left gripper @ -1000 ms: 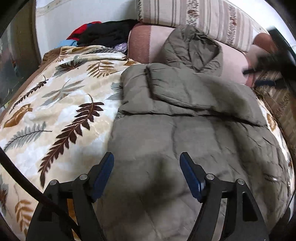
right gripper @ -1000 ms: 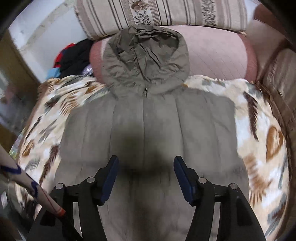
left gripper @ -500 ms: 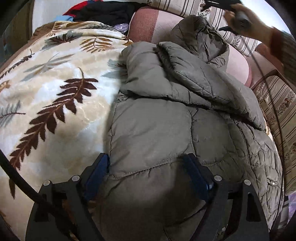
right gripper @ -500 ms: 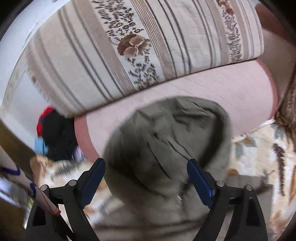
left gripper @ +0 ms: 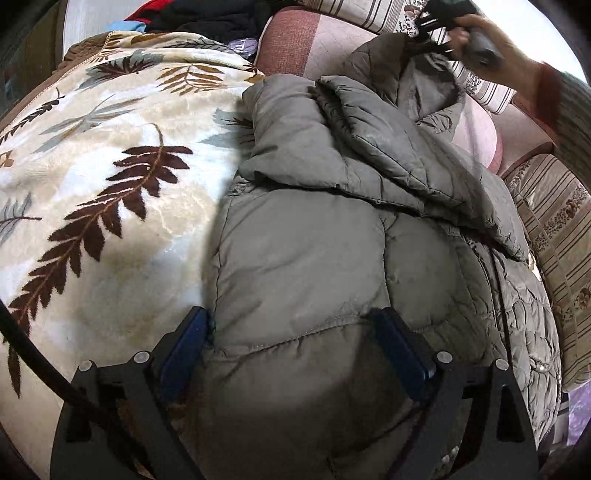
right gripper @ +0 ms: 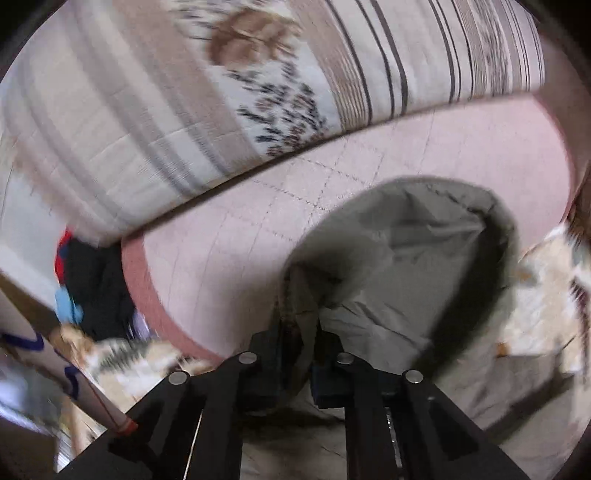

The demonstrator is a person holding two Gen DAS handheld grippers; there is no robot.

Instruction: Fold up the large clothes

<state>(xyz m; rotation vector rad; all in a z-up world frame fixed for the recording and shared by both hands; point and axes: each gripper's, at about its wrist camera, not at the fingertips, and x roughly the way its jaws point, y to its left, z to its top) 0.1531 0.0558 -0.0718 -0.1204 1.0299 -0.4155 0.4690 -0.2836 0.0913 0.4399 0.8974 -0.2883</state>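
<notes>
An olive padded jacket lies on the bed with one sleeve folded across its chest. My left gripper sits low over the jacket's near edge. Its jaws are opening, and the puffy fabric bulges between the blue pads without being pinched. At the far end, the hood rests against a pink bolster. My right gripper is shut on a fold of the hood's rim. In the left wrist view a hand holds that gripper above the hood.
A cream blanket with brown leaves covers the bed left of the jacket. A pink bolster and a striped cushion stand behind the hood. Dark and red clothes are piled at the far left. A striped armrest runs along the right.
My left gripper came down onto the jacket's near edge and its jaws widened. My right gripper moved from over the jacket's body up to the hood and shut on its rim.
</notes>
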